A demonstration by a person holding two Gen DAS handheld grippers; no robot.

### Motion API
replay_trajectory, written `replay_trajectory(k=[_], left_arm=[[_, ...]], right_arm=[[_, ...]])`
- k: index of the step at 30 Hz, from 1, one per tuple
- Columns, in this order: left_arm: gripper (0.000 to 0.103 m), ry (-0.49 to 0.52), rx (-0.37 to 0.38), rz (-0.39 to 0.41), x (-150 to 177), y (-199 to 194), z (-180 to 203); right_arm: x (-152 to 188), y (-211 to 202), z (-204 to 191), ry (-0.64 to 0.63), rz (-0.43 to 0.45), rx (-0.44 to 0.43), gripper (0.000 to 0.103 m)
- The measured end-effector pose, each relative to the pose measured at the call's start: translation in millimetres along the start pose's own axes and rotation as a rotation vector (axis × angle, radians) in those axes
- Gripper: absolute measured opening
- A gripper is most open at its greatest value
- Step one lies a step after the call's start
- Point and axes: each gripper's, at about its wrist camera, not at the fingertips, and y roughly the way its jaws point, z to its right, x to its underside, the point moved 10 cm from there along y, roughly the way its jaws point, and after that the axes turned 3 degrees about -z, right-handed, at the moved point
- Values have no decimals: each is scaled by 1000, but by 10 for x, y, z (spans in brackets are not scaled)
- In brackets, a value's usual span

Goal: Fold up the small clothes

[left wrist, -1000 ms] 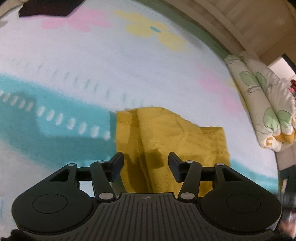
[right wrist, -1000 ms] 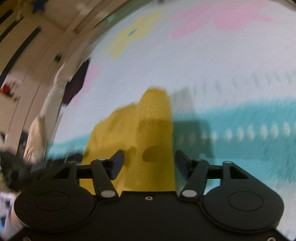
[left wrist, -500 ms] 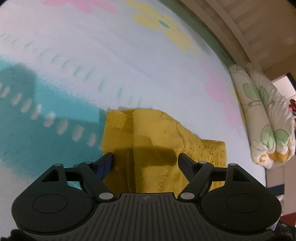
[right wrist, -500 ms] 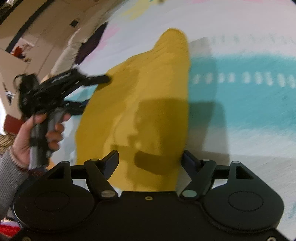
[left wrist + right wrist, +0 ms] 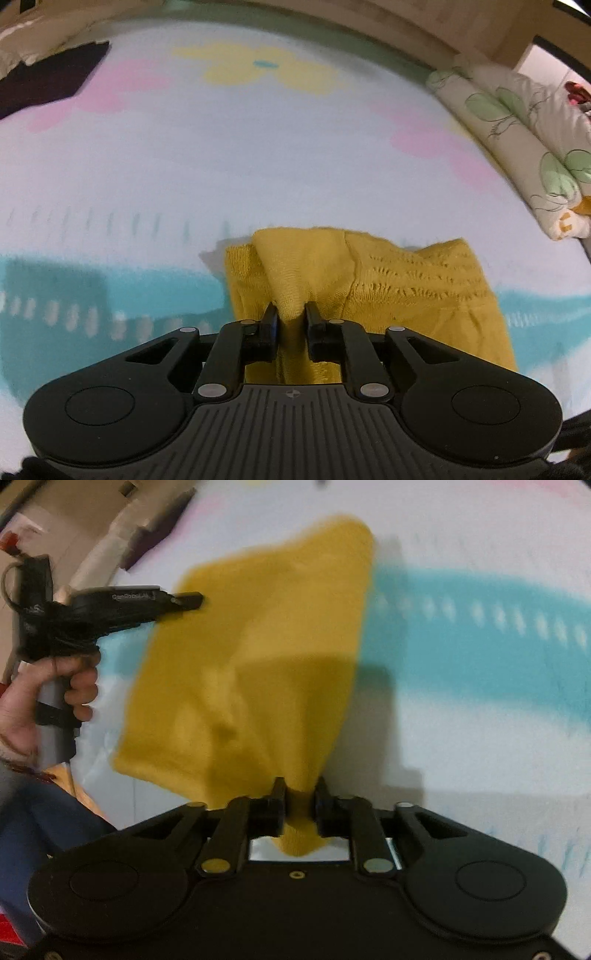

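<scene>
Both grippers are pinched nearly closed on fabric: the left gripper [image 5: 290, 320] grips a raised fold of the mustard knit garment [image 5: 388, 280], the right gripper [image 5: 298, 800] a bunched corner of it. It lies partly folded on the floral play mat [image 5: 258, 166]. Soft, light and limp, it will likely sag and stretch, so edges and corners make the best holds. Only the right wrist view shows the person's hand [image 5: 51, 690]; only the left shows the lace-knit rows, a floral quilt [image 5: 524, 133] and dark cloth [image 5: 48, 83].
</scene>
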Motion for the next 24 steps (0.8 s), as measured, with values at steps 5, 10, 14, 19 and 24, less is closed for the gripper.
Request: replay_trajectory(k=[5, 10, 14, 19, 24], left_arm=[[17, -3, -49, 122, -202, -391, -57], [17, 138, -47, 136, -151, -561, 269], [17, 189, -61, 63, 49, -300, 408], [20, 232, -94, 36, 165, -102, 339], [23, 185, -69, 33, 146, -166, 281]], right_arm=[[-113, -318, -15, -13, 9, -25, 75], [-551, -678, -39, -3, 224, -35, 70], [-868, -512, -43, -28, 305, 64, 45], [-1065, -210, 56, -74, 338, 202, 44], [-1137, -39, 185, -78, 297, 292, 51]])
